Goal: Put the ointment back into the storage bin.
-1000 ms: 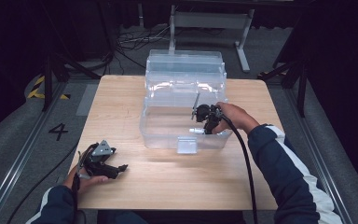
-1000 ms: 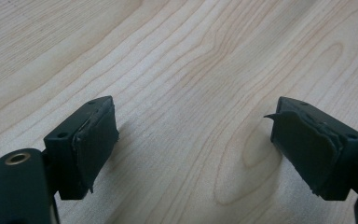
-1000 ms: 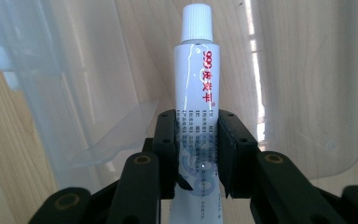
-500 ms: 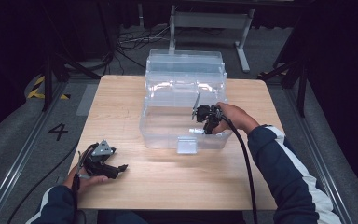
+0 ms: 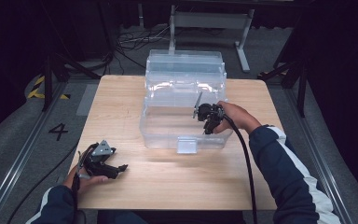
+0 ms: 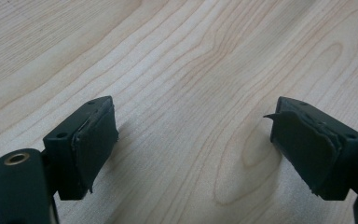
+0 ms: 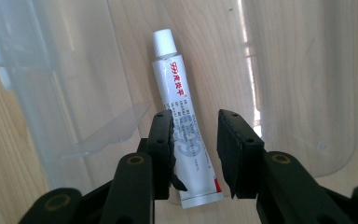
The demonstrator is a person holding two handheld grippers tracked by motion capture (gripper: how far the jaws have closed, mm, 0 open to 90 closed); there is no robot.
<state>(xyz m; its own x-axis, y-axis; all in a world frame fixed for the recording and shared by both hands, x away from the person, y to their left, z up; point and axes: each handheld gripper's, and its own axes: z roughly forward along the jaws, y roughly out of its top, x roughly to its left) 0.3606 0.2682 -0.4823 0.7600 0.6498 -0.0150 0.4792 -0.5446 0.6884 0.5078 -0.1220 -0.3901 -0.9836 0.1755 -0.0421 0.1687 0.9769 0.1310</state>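
A white tube (image 7: 181, 116) with a white cap and red and blue print lies inside the clear plastic box (image 5: 168, 135), cap pointing away from me. My right gripper (image 7: 195, 122) reaches down into the box over its right wall (image 5: 208, 122). Its jaws have just been opening, and the tube's lower half sits between them. The left pad is against the tube and the right pad stands off it with a gap. My left gripper (image 5: 116, 170) rests at the table's near left, jaws wide apart (image 6: 191, 130) over bare wood with nothing between them.
The box's lid (image 5: 185, 65) stands open at the back. A clear latch tab (image 5: 187, 144) hangs on the front wall. The wooden table (image 5: 177, 182) has bare room in front of the box. A black cable (image 5: 244, 163) trails from the right gripper.
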